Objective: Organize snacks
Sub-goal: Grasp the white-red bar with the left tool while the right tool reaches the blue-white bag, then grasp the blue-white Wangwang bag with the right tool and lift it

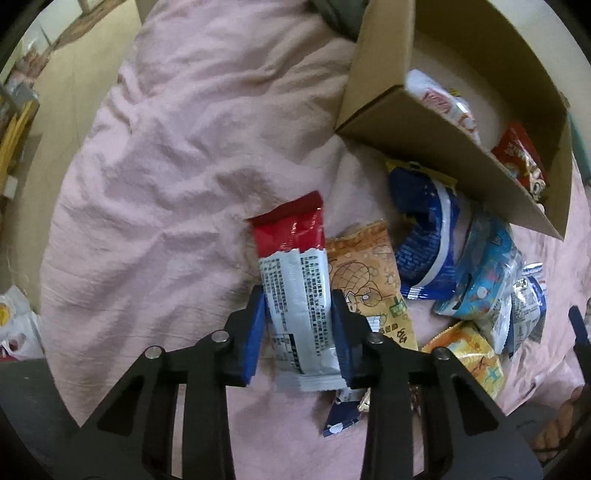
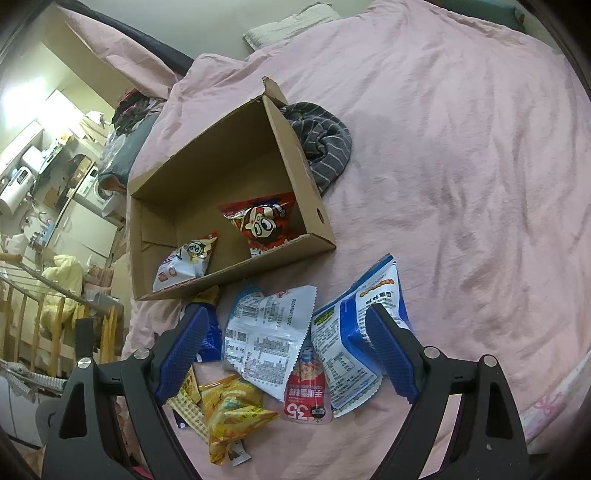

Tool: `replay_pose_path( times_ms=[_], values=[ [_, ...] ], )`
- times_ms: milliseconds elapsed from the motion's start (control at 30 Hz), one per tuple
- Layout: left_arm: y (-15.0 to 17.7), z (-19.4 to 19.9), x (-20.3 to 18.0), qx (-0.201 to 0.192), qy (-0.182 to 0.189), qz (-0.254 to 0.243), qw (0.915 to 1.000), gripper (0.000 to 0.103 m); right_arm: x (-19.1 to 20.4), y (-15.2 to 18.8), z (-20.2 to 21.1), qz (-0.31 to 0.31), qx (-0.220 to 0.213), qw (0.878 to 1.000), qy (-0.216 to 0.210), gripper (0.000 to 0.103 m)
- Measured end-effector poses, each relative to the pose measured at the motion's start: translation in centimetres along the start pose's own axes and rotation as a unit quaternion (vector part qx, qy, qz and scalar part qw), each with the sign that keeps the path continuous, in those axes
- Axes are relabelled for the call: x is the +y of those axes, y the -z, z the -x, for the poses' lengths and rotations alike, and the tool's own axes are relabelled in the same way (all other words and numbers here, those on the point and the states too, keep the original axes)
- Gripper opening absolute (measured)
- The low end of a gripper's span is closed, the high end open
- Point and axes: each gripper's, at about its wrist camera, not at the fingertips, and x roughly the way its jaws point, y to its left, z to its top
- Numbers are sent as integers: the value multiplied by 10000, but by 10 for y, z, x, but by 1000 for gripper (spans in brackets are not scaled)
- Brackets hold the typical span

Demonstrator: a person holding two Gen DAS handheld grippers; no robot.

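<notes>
My left gripper (image 1: 299, 306) is shut on a red and silver snack packet (image 1: 295, 288), held above the pink bed cover. A cardboard box (image 1: 436, 140) lies to the right with a white packet (image 1: 443, 99) and a red packet (image 1: 521, 158) inside. Loose snacks lie beside it: an orange packet (image 1: 369, 280) and a blue packet (image 1: 424, 243). My right gripper (image 2: 288, 339) is open above a pile of packets: a silver one (image 2: 266, 339), a blue and white one (image 2: 354, 332) and a yellow one (image 2: 229, 410). The box (image 2: 295, 155) lies beyond it.
A grey striped cloth (image 2: 321, 147) lies behind the box. The pink cover (image 2: 461, 166) spreads wide to the right. The bed edge and a cluttered room with wooden rails (image 2: 44, 314) lie to the left. A white pillow (image 2: 288, 26) is at the far end.
</notes>
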Motion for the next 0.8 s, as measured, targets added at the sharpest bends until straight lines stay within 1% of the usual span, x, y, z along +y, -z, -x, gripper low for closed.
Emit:
replay_pose_path(
  times_ms=[100, 167, 233, 300, 367, 400, 433, 467, 567, 667, 700, 767, 800],
  values=[
    [4, 12, 4, -95, -72, 47, 9999, 29, -3, 0, 0, -74, 10, 10000, -4, 89],
    [6, 26, 6, -316, -268, -11, 9991, 29, -8, -1, -1, -160, 47, 9998, 61, 89],
    [10, 39, 3, -514, -367, -94, 9980, 29, -14, 0, -5, -272, 153, 9994, 168, 89],
    [13, 44, -1, -566, -322, -149, 9978, 29, -22, 2, -15, -451, 398, 9978, 292, 89],
    [16, 46, -5, -601, -341, -239, 9973, 29, -28, 6, -30, -546, 755, 9944, 503, 89],
    [15, 48, -7, -620, -357, -294, 9970, 29, -30, 9, -38, -528, 940, 9917, 703, 89],
    [17, 49, -10, -633, -368, -357, 9967, 29, -30, 10, -43, -474, 1016, 9901, 846, 89],
    [12, 52, -11, -640, -359, -385, 9966, 29, -30, 10, -47, -389, 1070, 9884, 1007, 89],
    [13, 53, -16, -696, -345, -431, 9960, 29, -25, 11, -58, -24, 1147, 9815, 1533, 90],
    [9, 55, -15, -674, -230, -396, 9967, 29, -22, 13, -75, 210, 1414, 9762, 1632, 91],
    [9, 55, -16, -680, -225, -409, 9966, 29, -22, 15, -83, 286, 1545, 9735, 1663, 91],
    [9, 54, -17, -701, -222, -444, 9963, 29, -23, 17, -91, 337, 1671, 9705, 1704, 91],
    [9, 54, -17, -718, -224, -455, 9961, 29, -23, 17, -94, 345, 1717, 9700, 1684, 89]
  ],
)
